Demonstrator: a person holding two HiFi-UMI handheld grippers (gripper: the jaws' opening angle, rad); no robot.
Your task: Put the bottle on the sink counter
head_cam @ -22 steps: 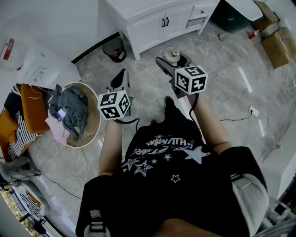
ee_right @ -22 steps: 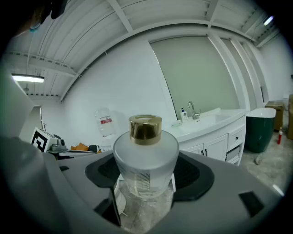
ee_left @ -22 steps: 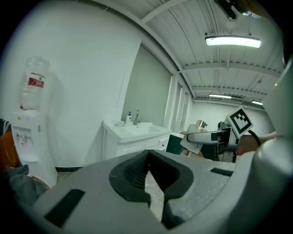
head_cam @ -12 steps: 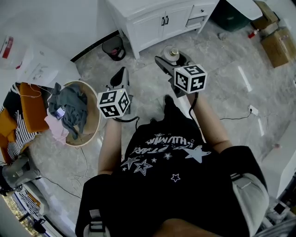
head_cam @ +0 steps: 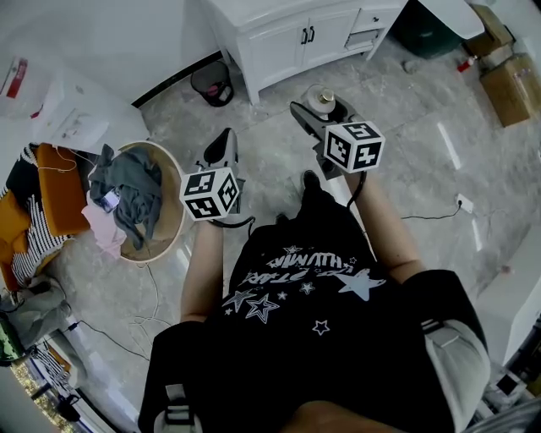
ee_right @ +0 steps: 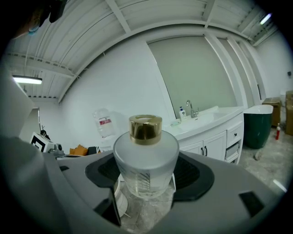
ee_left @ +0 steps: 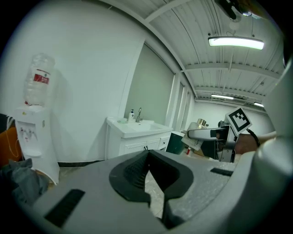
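A frosted glass bottle (ee_right: 145,160) with a gold cap stands upright between the dark pads of my right gripper (ee_right: 146,176), which is shut on it. In the head view the bottle (head_cam: 320,101) shows at the tip of the right gripper (head_cam: 325,114), held above the tiled floor. My left gripper (head_cam: 221,154) is shut with nothing in it, its pads (ee_left: 137,176) pressed together. The white sink counter (head_cam: 262,13) lies ahead at the top of the head view. It also shows in the right gripper view as the sink counter (ee_right: 210,119) with a tap.
A black waste bin (head_cam: 210,84) stands left of the vanity. A round basket (head_cam: 161,211) of clothes sits at the left. A water dispenser (ee_left: 34,137) stands by the wall. A green bin (ee_right: 257,123) and cardboard boxes (head_cam: 511,80) are to the right.
Both grippers and the bottle have shifted slightly forward and right toward the vanity. The grip on the bottle is unchanged.
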